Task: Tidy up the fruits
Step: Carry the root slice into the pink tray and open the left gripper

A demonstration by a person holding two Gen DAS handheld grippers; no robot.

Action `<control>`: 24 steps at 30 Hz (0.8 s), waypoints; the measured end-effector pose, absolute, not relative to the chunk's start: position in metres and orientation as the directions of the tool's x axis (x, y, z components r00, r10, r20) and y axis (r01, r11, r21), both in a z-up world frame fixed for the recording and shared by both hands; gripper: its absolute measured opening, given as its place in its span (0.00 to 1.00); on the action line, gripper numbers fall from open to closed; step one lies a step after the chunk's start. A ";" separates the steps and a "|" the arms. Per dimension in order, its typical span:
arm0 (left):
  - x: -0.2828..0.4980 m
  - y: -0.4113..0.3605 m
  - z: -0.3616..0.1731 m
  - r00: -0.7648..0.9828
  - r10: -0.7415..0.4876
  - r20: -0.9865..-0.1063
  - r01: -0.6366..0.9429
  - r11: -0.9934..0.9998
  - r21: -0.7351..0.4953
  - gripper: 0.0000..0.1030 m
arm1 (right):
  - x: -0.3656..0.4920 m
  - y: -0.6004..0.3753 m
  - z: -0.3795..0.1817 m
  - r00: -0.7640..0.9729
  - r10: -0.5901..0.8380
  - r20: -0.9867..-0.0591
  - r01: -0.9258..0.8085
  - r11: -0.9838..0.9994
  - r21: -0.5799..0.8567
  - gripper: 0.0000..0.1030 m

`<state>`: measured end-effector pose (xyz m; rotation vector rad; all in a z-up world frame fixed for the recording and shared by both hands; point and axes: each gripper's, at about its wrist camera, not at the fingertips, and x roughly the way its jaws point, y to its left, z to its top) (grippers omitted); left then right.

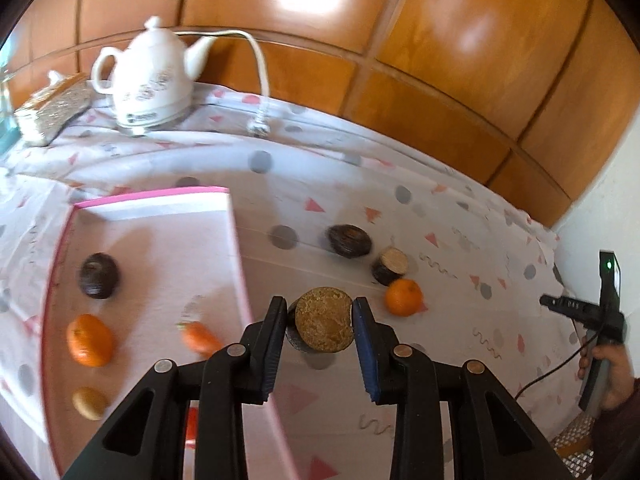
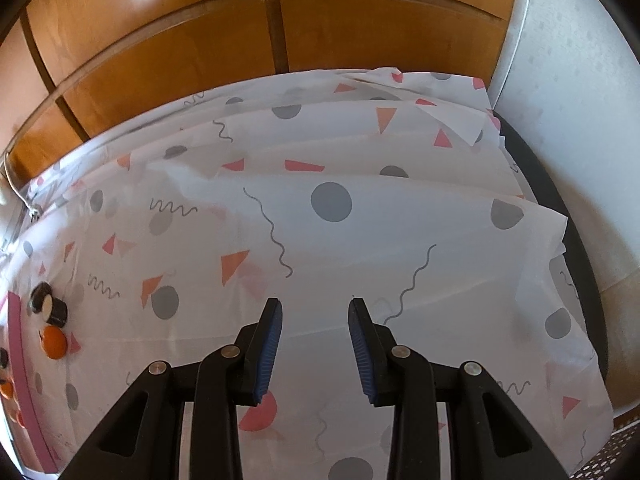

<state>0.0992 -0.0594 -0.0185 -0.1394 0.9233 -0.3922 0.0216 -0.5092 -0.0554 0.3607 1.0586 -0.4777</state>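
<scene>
My left tool [image 1: 320, 312] grips a halved fruit [image 1: 324, 326] beside the tray [image 1: 160, 204]; my right tool [image 2: 316, 308] hangs parted, empty, over the worktop [image 2: 360, 240].

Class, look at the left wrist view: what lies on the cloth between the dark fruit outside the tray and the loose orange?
In the left wrist view, a cut fruit half lies between the dark fruit and the orange.
</scene>
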 end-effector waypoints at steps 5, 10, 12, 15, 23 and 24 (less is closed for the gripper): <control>0.102 -0.018 -0.018 0.573 -0.340 -0.746 0.175 0.940 -0.293 0.33 | 0.022 -0.505 -0.056 0.395 -0.209 -0.894 0.525 0.850 0.033 0.34; 0.108 0.026 -0.026 0.586 -0.301 -0.753 0.058 0.942 -0.331 0.33 | 0.021 -0.503 -0.055 0.396 -0.219 -0.892 0.531 0.847 0.028 0.34; 0.110 0.040 -0.029 0.590 -0.293 -0.753 0.024 0.938 -0.346 0.33 | 0.020 -0.502 -0.055 0.394 -0.224 -0.891 0.532 0.846 0.023 0.34; 0.114 0.055 -0.033 0.596 -0.289 -0.749 -0.015 0.929 -0.370 0.33 | 0.021 -0.500 -0.055 0.390 -0.231 -0.891 0.531 0.848 0.013 0.34; 0.123 0.067 -0.045 0.590 -0.296 -0.751 -0.057 0.913 -0.405 0.33 | 0.023 -0.496 -0.058 0.373 -0.251 -0.893 0.517 0.856 -0.024 0.34; 0.124 0.067 -0.046 0.586 -0.300 -0.752 -0.058 0.911 -0.408 0.33 | 0.023 -0.496 -0.058 0.371 -0.252 -0.894 0.517 0.856 -0.027 0.34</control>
